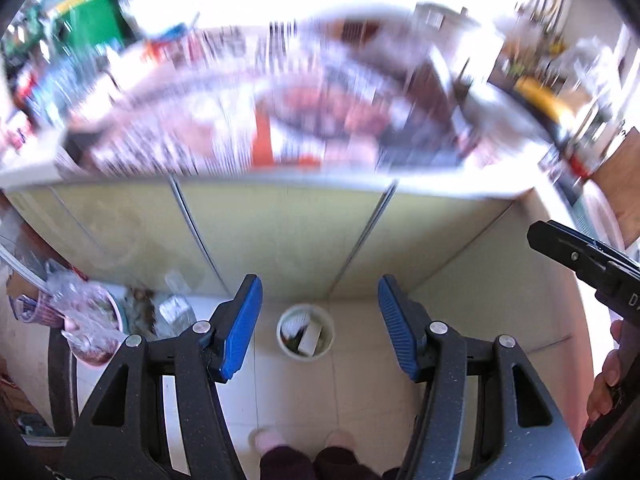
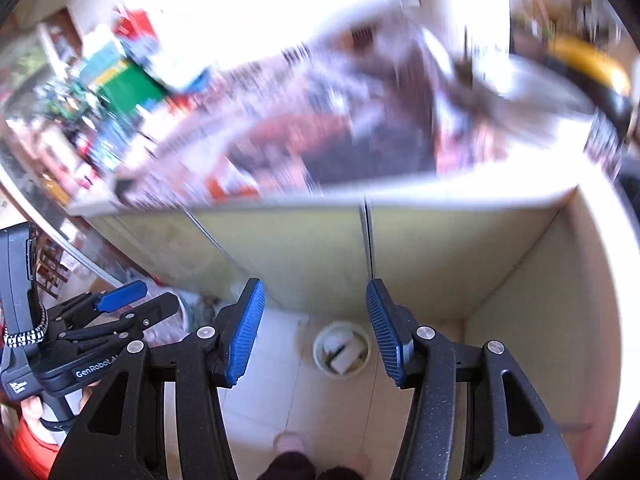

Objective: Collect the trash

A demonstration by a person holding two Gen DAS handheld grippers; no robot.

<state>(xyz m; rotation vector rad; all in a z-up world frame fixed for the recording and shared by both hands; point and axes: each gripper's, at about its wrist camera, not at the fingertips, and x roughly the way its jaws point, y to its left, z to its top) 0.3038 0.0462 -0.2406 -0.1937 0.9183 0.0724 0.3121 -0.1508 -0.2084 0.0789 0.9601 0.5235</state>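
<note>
Trash sits in a small round white bin (image 1: 305, 333) on the pale tiled floor (image 1: 360, 392), seen far below between the blue pads of the left gripper (image 1: 320, 328). Its jaws stand partly open with nothing between them. The right gripper (image 2: 315, 330) is likewise partly open and holds nothing, and the same bin shows between its pads. Just behind the bin rise pale green cabinet doors (image 1: 280, 232) under a white counter edge (image 1: 280, 178). The countertop is heavily blurred: printed papers, something green at the left, something yellow at the right, none clear enough to name. Left of the bin, clear plastic bags and a pinkish bowl (image 1: 96, 332) crowd the floor by the cabinet. The person's slippers (image 1: 266, 440) show at the bottom edge.
</note>
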